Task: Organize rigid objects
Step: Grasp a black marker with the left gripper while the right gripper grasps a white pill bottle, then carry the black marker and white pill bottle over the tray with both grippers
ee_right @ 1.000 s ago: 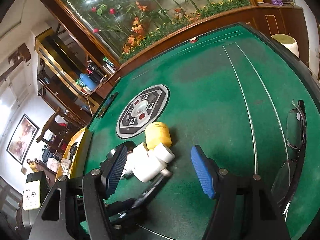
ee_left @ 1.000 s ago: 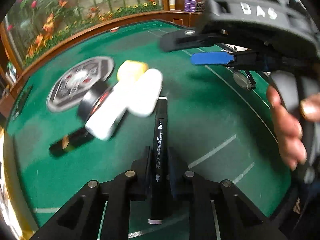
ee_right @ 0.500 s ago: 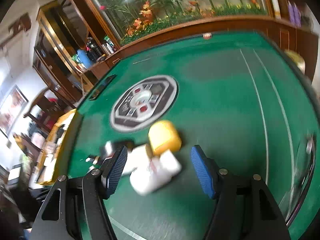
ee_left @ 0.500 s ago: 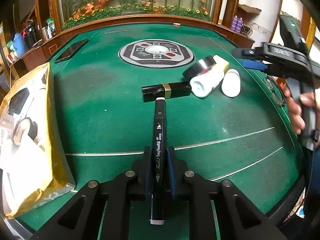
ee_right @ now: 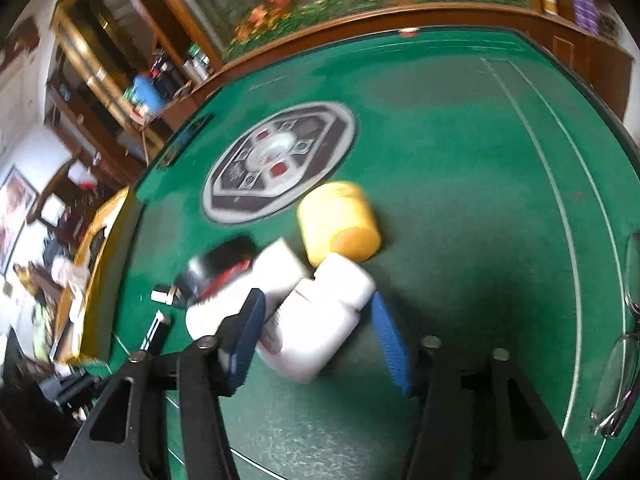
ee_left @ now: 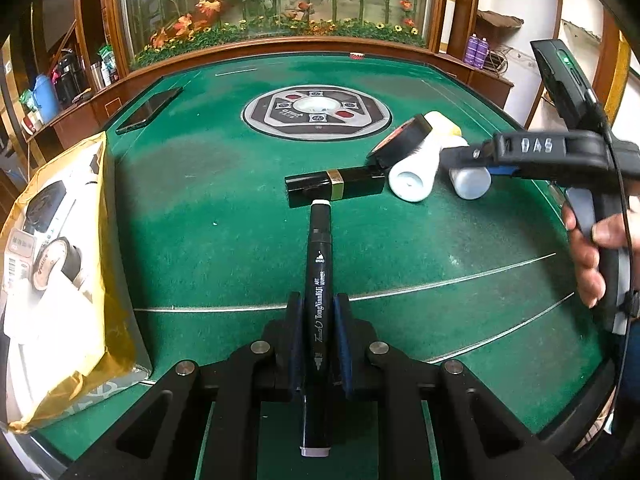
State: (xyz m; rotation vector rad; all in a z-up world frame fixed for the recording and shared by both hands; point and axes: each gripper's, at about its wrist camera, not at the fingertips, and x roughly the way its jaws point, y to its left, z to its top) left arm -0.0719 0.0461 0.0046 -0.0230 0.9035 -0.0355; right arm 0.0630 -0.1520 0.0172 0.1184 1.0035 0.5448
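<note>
A black marker [ee_left: 319,280] points up the frame's centre, its tip just short of a crosswise black tube [ee_left: 335,186] (gold band). Right of that lie a tape roll [ee_left: 400,142], two white bottles [ee_left: 414,172] and a yellow bottle [ee_right: 340,222].

Marker [ee_left: 319,280] tip touches the lipstick tube [ee_left: 335,187] — bottles [ee_left: 416,172] lie right.

The table [ee_left: 224,240] has matt green felt and a glossy wooden rim [ee_left: 280,42]; the marker [ee_left: 319,280] is smooth black plastic; the white bottle [ee_right: 316,320] looks like glossy plastic; the package [ee_left: 92,320] is crinkled yellow paper.
</note>
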